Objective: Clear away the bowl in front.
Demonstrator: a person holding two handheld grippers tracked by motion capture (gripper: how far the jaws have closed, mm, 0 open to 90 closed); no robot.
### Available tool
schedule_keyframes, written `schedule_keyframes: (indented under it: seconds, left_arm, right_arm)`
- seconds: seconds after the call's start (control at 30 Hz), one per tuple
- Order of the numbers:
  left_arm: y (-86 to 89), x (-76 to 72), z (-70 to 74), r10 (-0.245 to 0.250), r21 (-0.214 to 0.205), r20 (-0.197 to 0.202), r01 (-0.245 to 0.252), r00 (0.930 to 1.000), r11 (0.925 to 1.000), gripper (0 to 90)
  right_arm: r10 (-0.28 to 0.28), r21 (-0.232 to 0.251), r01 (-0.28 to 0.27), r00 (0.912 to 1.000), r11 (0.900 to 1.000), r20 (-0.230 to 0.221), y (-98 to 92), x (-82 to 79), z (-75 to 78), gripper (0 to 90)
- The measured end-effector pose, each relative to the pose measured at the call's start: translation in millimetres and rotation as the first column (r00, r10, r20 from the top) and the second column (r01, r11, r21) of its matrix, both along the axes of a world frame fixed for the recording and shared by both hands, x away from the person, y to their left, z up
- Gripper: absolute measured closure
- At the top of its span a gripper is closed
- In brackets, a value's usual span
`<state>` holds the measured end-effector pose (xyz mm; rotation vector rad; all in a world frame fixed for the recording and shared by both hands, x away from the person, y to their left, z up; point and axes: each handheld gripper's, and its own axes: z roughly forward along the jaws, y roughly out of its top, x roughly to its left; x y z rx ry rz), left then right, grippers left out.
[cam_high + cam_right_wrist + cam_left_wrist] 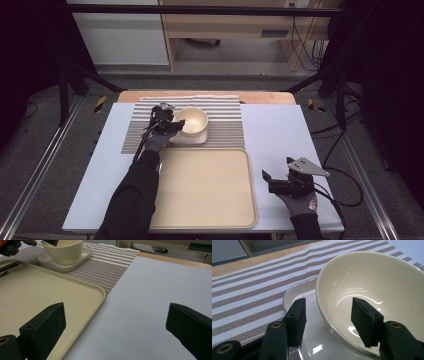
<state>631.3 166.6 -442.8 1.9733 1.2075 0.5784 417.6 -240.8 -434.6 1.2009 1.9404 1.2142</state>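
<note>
Left gripper view: fingers (297, 320) apart, straddling the bowl (377, 292) rim; bowl's right edge cut off, right gripper (112, 332) agape.

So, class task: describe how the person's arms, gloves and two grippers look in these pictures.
Both arms wear black sleeves and grey gloves; the right glove carries a small red mark. The left gripper and right gripper are black with flat rectangular jaw pads. A grey three-cornered plate tops the right one, and a black cable trails from it.
</note>
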Motion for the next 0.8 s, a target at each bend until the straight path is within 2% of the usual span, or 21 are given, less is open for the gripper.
schedule_keyframes:
  seconds: [0.13,0.27,0.4,0.6,0.7,0.8]
  left_arm:
    - [-0.6,1.9,-3.6,0.017,-0.028,-0.020,-0.018,0.9996,0.9994,51.2]
    - [-1.8,2.2,-4.1,0.013,-0.033,-0.030,-0.014,0.9995,0.9994,58.1]
    - [-3.6,3.1,-4.9,0.043,-0.051,-0.039,-0.045,0.9983,0.9977,65.1]
    - [-7.9,5.5,-2.7,0.072,-0.007,-0.049,-0.072,0.9962,0.9974,75.5]
    - [-8.6,5.9,-3.3,0.085,-0.024,-0.049,-0.087,0.9951,0.9960,78.8]
    - [-7.5,5.6,-2.4,0.077,-0.025,-0.060,-0.078,0.9953,0.9966,80.7]
  right_arm:
    - [-0.001,-0.003,0.001,1.0000,1.0000,0.000,-0.1,0.2,-0.1,3.1]
    - [-0.001,-0.003,0.001,1.0000,1.0000,-0.001,-0.1,0.1,-0.2,3.1]
    - [0.000,0.000,0.000,1.0000,1.0000,0.000,-0.1,-0.1,0.0,3.1]
    - [-0.001,-0.001,0.001,1.0000,1.0000,-0.001,-0.3,0.2,0.1,3.1]
    - [0.000,-0.002,0.000,1.0000,1.0000,0.000,-0.4,0.2,0.1,3.1]
    - [-0.002,0.000,0.002,1.0000,1.0000,0.000,-0.9,-0.2,0.6,3.1]
